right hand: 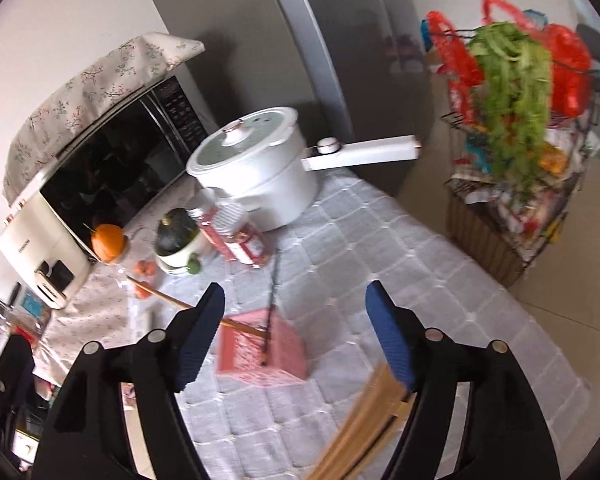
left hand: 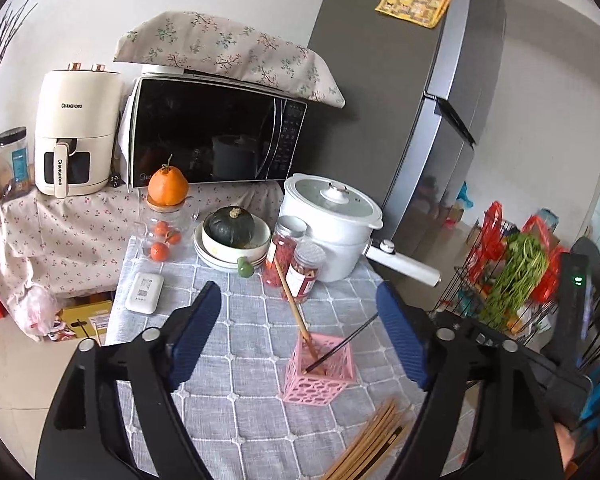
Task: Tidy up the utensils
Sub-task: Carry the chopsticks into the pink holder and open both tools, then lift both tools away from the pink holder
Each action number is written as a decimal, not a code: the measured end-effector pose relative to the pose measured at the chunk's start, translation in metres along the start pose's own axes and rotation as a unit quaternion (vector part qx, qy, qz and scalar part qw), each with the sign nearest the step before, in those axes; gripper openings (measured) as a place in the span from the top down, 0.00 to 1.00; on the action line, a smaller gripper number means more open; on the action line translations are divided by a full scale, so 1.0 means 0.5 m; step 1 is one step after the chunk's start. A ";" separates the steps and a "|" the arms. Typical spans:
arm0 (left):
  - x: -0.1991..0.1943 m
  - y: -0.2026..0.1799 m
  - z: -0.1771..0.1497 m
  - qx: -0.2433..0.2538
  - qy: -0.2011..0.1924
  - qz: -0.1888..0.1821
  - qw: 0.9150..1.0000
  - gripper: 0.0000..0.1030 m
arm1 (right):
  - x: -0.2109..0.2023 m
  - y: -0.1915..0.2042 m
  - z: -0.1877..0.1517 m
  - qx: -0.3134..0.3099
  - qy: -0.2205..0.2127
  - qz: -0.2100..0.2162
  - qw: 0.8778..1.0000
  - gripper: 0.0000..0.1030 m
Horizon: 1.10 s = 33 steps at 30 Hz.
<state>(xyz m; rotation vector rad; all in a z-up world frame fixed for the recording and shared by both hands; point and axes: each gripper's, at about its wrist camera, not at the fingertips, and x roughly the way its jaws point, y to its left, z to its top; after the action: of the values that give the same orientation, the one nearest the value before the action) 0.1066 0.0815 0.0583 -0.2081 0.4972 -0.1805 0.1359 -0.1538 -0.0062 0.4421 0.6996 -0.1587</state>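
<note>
A pink lattice utensil holder stands on the grey quilted tablecloth. A wooden chopstick and a black chopstick lean inside it. Several loose wooden chopsticks lie on the cloth in front of it. My left gripper is open and empty, above and just behind the holder. In the right wrist view the holder is blurred, with the same wooden chopstick and black chopstick in it. My right gripper is open and empty above the holder, with the loose chopsticks near its right finger.
Behind the holder stand two red-filled jars, a white electric pot with a long handle, stacked bowls holding a dark squash, a glass jar with oranges and a white box. A microwave, air fryer and fridge stand behind. A wire rack with greens is right.
</note>
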 end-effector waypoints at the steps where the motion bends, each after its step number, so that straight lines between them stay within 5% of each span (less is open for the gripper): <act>1: 0.000 -0.006 -0.006 0.004 0.002 0.004 1.000 0.23 | -0.010 -0.006 -0.007 -0.007 -0.006 -0.008 1.000 0.29; 15: -0.009 -0.072 -0.113 0.061 0.021 0.046 0.997 0.07 | -0.130 -0.085 -0.124 -0.053 -0.083 -0.098 0.990 0.07; 26: 0.048 -0.133 -0.210 0.135 0.100 0.032 0.985 0.07 | -0.108 -0.217 -0.234 -0.023 0.018 -0.127 0.992 0.07; 33: 0.159 -0.180 -0.253 0.119 0.219 -0.024 0.968 0.07 | -0.080 -0.299 -0.251 0.047 0.090 -0.114 0.988 0.07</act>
<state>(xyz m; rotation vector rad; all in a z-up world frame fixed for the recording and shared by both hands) 0.1024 -0.0420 -0.0645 0.0586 0.9039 -0.3349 -0.0110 -0.2323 -0.1161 0.4689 0.9229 -0.3726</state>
